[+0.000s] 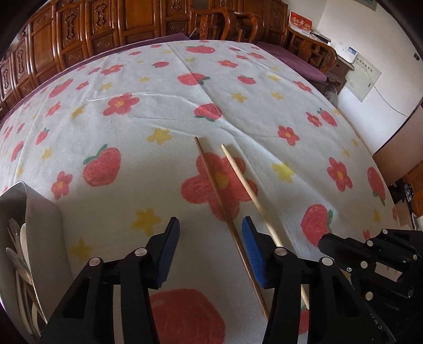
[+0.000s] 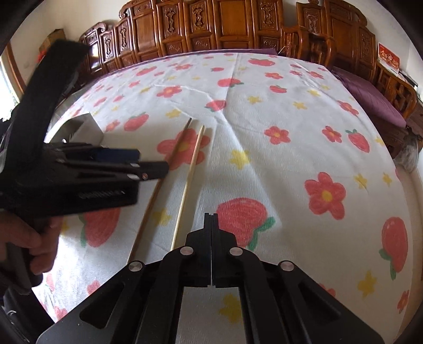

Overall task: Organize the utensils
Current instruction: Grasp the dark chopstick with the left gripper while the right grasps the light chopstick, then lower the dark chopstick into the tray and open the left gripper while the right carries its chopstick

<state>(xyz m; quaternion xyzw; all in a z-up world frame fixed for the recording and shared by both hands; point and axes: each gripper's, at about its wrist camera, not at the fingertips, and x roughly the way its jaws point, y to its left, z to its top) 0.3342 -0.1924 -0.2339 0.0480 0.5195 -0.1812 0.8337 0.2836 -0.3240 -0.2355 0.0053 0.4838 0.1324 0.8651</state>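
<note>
left gripper [image 1: 211, 227] fingers spread wide over the darker wooden chopstick [image 1: 211, 174], seemingly lining up a pick for the grey utensil box [image 1: 45, 225]; right gripper [image 2: 211, 219] fingers clenched empty, idle beside the pale wooden chopstick [image 2: 191, 169] on the flowered desk [image 2: 290, 148]

This is a home, most likely a dining or sitting room. Carved wooden panelling [image 2: 238, 26] lines the far wall, and matching carved wooden chairs [image 1: 224, 23] stand at the far side of the counter. A white tablecloth [image 2: 290, 137] printed with red flowers and strawberries covers the counter, over a purple underlay [image 1: 304, 60]. A red paper sign, perhaps a calendar [image 2: 388, 59], rests on furniture by the white wall.
</note>
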